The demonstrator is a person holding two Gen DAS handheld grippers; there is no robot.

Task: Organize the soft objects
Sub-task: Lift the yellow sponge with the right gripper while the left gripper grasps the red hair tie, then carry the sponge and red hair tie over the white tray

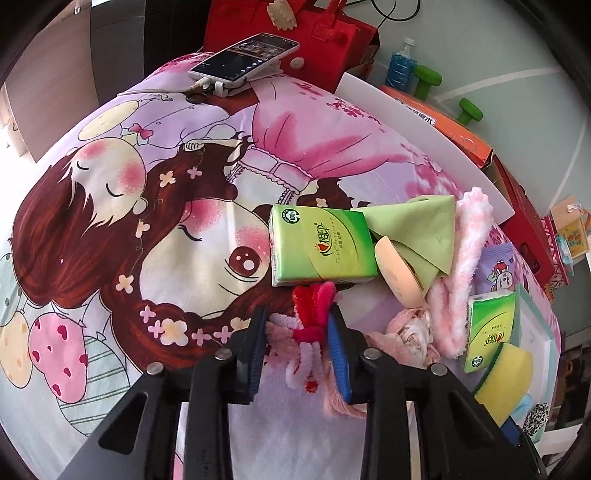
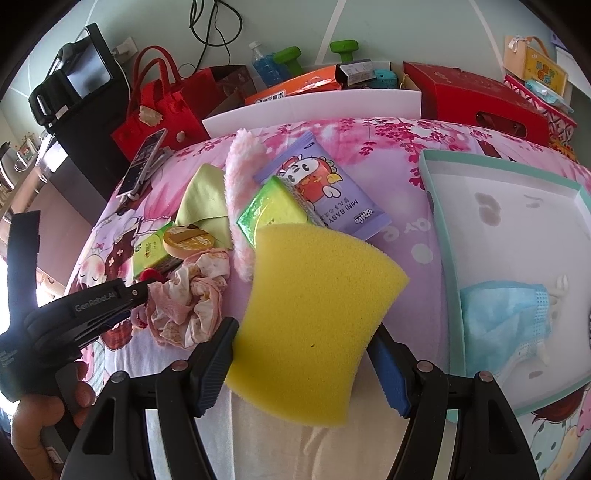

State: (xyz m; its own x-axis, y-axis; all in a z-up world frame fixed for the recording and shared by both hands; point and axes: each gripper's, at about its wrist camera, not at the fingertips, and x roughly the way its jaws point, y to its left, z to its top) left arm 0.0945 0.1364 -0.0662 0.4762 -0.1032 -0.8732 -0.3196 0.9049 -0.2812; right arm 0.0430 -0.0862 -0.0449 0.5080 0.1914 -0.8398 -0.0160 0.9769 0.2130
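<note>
My left gripper (image 1: pixel 297 332) is low over the cartoon bedsheet (image 1: pixel 147 221). Its blue pads press on a red, pink and white fuzzy hair tie (image 1: pixel 308 314). Beyond it lie a green tissue pack (image 1: pixel 321 245), a green cloth (image 1: pixel 417 229), a peach round puff (image 1: pixel 397 273), a pink fluffy strip (image 1: pixel 469 258) and a pink scrunchie (image 2: pixel 188 306). My right gripper (image 2: pixel 306 332) is shut on a yellow sponge (image 2: pixel 314 317), held above the sheet. To its right a teal-rimmed white box (image 2: pixel 517 206) holds a blue face mask (image 2: pixel 506 314).
A phone (image 1: pixel 243 55) on a stand sits at the sheet's far end by a red felt bag (image 1: pixel 321 29). A white board (image 2: pixel 314 107), red box (image 2: pixel 476 99) and orange box (image 2: pixel 295 86) line the far edge. A purple wipes packet (image 2: pixel 332 192) and a second tissue pack (image 2: pixel 273 210) lie mid-pile.
</note>
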